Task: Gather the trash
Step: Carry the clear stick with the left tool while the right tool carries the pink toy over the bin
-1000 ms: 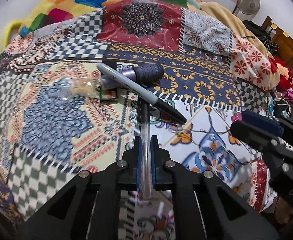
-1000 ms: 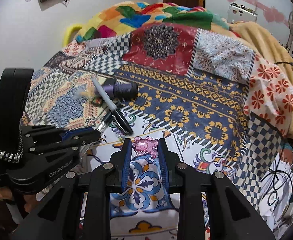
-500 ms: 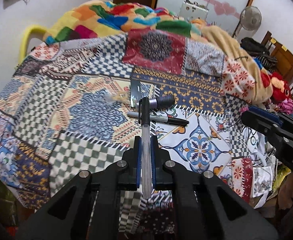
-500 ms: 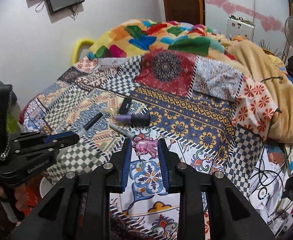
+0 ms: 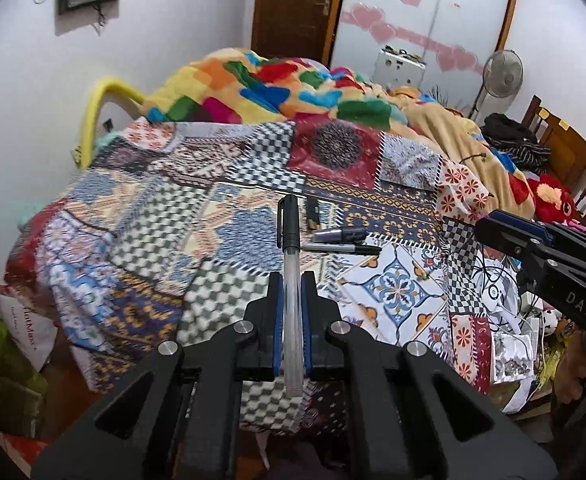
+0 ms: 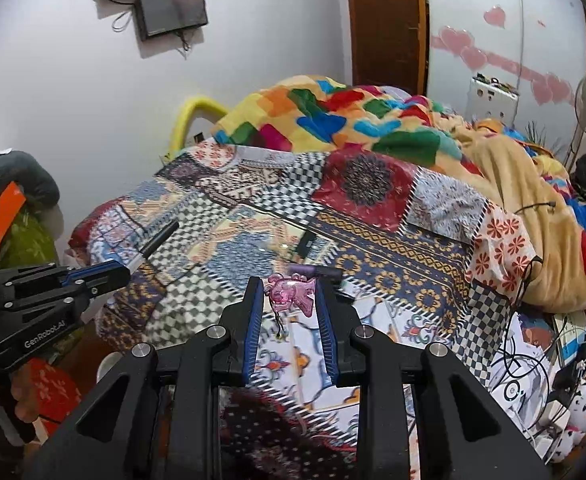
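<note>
My left gripper (image 5: 291, 280) is shut on a clear pen with a black cap (image 5: 291, 264), which sticks out forward over the patchwork bedspread (image 5: 141, 216). My right gripper (image 6: 289, 286) is shut on a small pink see-through plastic trinket (image 6: 291, 292). On the bed lie a black marker (image 5: 339, 248), a purple tube with a dark cap (image 5: 339, 235) and a flat black rectangle (image 5: 313, 213). From the right wrist view the left gripper (image 6: 121, 272) and its pen (image 6: 157, 238) appear at the left. The right gripper (image 5: 533, 244) shows at the right edge of the left wrist view.
A colourful blanket (image 5: 277, 92) and a tan one (image 5: 453, 132) are heaped at the bed's far end. Cables, papers and soft toys (image 6: 549, 384) crowd the floor at right. A wooden chair (image 5: 573, 160) and a standing fan (image 5: 501, 76) are at far right.
Both grippers have risen and drawn back from the bed with their items held. The marker, tube and black rectangle now look smaller and farther away.
</note>
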`<action>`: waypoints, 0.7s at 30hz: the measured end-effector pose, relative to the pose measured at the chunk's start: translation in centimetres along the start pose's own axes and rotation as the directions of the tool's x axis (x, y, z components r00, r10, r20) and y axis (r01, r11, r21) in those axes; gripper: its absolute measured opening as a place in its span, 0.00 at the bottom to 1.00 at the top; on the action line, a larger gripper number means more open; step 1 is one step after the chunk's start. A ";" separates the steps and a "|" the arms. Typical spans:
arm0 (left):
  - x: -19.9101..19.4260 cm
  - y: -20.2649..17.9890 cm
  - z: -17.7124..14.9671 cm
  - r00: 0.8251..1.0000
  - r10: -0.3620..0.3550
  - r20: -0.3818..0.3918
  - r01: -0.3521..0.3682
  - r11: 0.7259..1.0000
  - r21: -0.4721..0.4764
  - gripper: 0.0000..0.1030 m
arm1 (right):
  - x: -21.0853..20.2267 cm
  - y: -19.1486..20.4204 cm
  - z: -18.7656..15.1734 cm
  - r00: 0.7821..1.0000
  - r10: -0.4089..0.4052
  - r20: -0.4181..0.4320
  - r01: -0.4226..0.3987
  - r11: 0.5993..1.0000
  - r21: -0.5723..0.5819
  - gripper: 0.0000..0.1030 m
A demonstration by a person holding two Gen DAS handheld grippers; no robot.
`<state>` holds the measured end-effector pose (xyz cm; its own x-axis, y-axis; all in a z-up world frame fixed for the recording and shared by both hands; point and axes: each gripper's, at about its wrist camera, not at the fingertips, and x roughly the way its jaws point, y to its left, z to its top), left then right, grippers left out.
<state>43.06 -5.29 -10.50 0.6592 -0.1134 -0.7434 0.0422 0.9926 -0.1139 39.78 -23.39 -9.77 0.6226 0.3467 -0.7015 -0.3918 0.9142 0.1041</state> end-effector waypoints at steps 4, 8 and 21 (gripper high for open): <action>-3.2 2.1 -1.4 0.999 0.027 0.029 -0.026 1.000 -0.018 0.07 | -1.0 2.4 -0.3 1.000 0.019 0.004 -0.019 1.000 -0.015 0.23; -6.3 4.7 -3.0 0.997 0.050 0.054 -0.047 0.998 -0.050 0.07 | -1.7 5.7 -1.1 0.999 0.048 -0.002 -0.048 0.998 -0.038 0.23; -16.2 14.7 -9.3 0.981 0.165 0.101 -0.143 0.970 -0.199 0.07 | -3.1 18.3 -2.7 0.987 0.159 -0.017 -0.159 0.965 -0.207 0.23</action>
<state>26.02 10.70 -6.32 0.7294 0.0570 -0.6817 -0.2027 0.9698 -0.1358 28.81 -8.30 -7.60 0.5405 0.4840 -0.6882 -0.6178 0.7835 0.0659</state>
